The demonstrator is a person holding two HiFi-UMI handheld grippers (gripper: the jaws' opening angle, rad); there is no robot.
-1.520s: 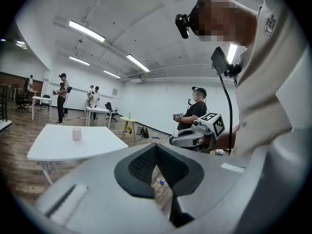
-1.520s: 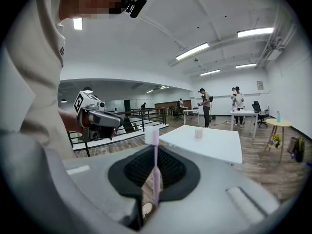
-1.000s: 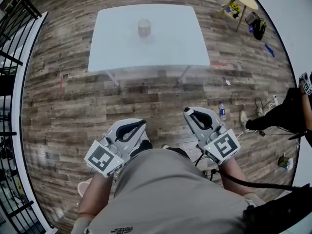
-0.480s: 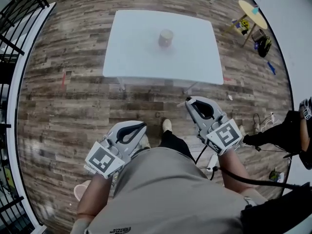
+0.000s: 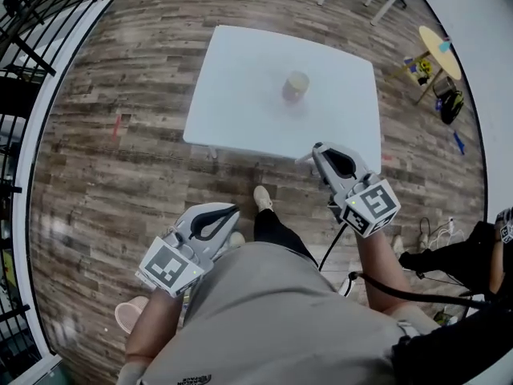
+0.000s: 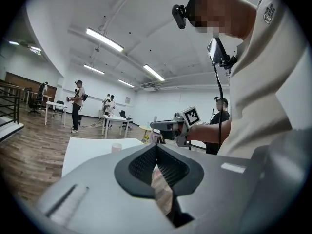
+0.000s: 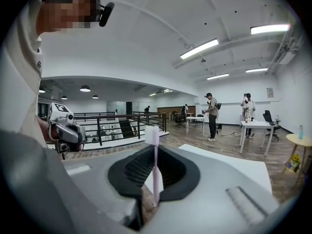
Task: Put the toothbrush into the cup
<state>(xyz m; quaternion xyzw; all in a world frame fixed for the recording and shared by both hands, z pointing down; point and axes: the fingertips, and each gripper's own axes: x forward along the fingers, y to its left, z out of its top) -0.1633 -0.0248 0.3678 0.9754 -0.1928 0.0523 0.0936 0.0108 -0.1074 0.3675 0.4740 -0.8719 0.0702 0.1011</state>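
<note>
Since the right gripper (image 5: 317, 150) is clamped on the toothbrush (image 7: 155, 169), head upward, and the cup (image 5: 295, 85) stands well apart on the table (image 5: 240, 87), the step in hand appears to be the carry. The next move calls for bringing the toothbrush above the cup mouth at 11 o'clock, then lowering and releasing. The left gripper (image 5: 233, 209), at 7 o'clock, has its jaws together on nothing.

Room: wood floor (image 5: 120, 183), railing (image 5: 48, 2) at 10 o'clock. Surface: white, flat, bearing the cup near centre.
</note>
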